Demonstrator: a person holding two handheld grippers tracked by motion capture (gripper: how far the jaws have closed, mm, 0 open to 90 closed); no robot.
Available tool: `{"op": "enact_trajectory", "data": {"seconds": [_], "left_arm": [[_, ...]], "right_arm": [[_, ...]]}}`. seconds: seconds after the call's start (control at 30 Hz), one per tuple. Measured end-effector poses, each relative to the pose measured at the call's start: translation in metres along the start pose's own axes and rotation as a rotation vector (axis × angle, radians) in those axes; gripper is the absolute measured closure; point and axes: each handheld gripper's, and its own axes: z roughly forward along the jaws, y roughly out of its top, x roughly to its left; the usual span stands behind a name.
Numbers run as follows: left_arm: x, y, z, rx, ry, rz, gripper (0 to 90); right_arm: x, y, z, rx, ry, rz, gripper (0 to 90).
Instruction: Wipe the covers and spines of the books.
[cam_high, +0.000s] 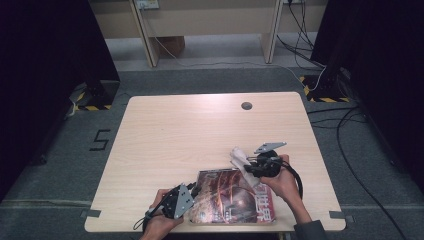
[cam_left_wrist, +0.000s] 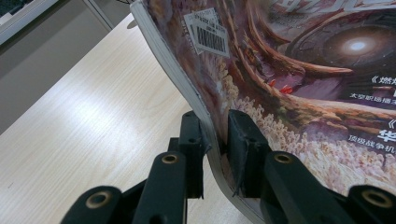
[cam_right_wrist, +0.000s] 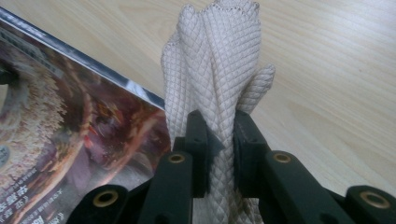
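- Fingers of the left gripper (cam_left_wrist: 215, 140) are clamped on the magazine (cam_left_wrist: 299, 93), pinching its left edge near the spine; that edge bows up off the table (cam_left_wrist: 84, 116) between the pads.
- Fingers of the right gripper (cam_right_wrist: 219, 135) are closed on a white cloth (cam_right_wrist: 215, 70), which stands bunched and upright out of the jaws, its free end fanning above them.
- From the high view, the magazine (cam_high: 232, 197) lies at the near edge of the table (cam_high: 200, 120), cover up, long axis running left to right along that edge.
- Left gripper (cam_high: 192, 192) sits at the magazine's left edge; right gripper (cam_high: 252, 167) holds the cloth (cam_high: 239, 157) over its far right corner.
- Far half of the table is bare wood apart from a small round grommet (cam_high: 246, 105), leaving wide room ahead and to the left.
- Near side is tight: the magazine's front edge lies almost at the table rim.
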Motion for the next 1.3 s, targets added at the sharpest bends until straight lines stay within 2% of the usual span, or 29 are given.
{"op": "enact_trajectory", "data": {"seconds": [0.03,0.3,0.5,0.9,1.13,1.3], "left_arm": [[0.0,0.0,0.0,0.0,0.0,0.0,76.1],[0.0,0.0,0.0,-0.003,-0.001,0.001,76.0],[0.0,0.0,0.0,-0.004,0.0,0.001,75.9],[0.001,0.0,-0.001,-0.008,-0.003,0.002,75.8],[0.001,0.001,-0.001,-0.008,-0.004,0.003,75.8],[0.001,0.0,-0.001,-0.006,-0.004,0.001,75.7]], "right_arm": [[-0.002,-0.001,0.0,-0.001,-0.002,-0.006,78.9],[-0.014,-0.007,-0.001,0.019,-0.021,0.034,78.8],[-0.031,-0.016,-0.001,0.038,-0.057,0.058,78.7],[-0.053,-0.029,-0.003,0.088,-0.14,0.105,78.6],[-0.062,-0.035,-0.003,0.091,-0.147,0.135,78.3],[-0.062,-0.035,-0.004,0.086,-0.14,0.126,78.8]]}}
